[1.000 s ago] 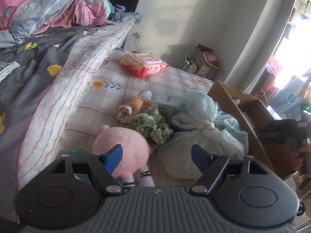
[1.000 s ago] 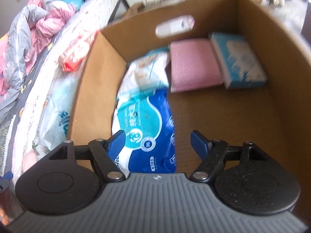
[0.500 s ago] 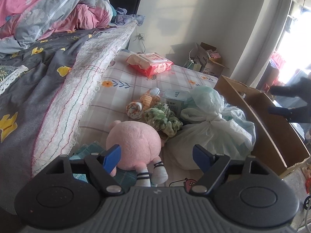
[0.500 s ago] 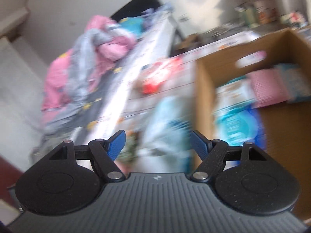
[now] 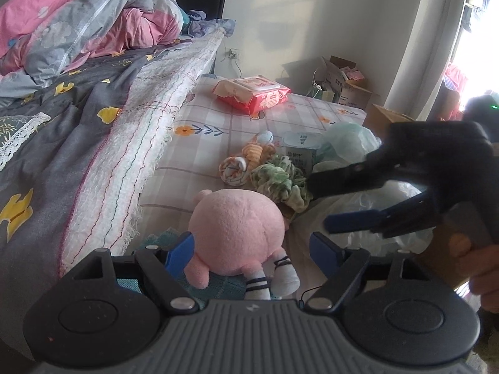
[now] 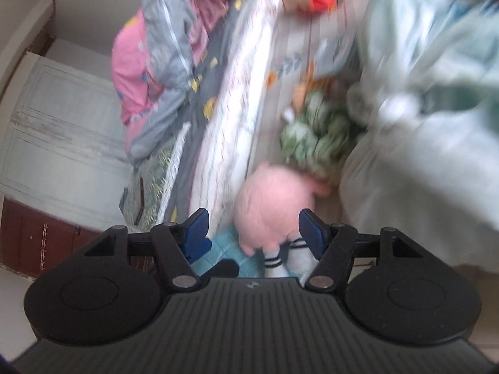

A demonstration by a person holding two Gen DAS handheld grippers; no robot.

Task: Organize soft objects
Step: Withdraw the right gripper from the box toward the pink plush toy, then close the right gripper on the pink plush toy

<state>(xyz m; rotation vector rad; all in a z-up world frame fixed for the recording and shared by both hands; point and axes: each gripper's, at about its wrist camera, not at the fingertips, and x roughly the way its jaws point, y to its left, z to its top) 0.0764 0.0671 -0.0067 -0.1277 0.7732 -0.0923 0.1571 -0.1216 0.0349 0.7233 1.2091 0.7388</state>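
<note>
Pink plush toy [image 5: 237, 233] lies near the mattress's [image 5: 199, 143] front edge, feet in striped socks toward the cameras, head away and partly hidden behind its body. The right wrist view is motion-blurred. Left gripper [image 5: 252, 249] stands open, the toy's rear between its jaws, untouched. Right gripper [image 5: 318, 207], jaws just narrowing but parted and empty, reaches beside the toy, over the green scrunchie [image 5: 280, 184] and white plastic bag [image 5: 358, 199].

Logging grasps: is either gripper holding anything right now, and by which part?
Nothing is held; left gripper and right gripper are both open near the pink plush.
</note>
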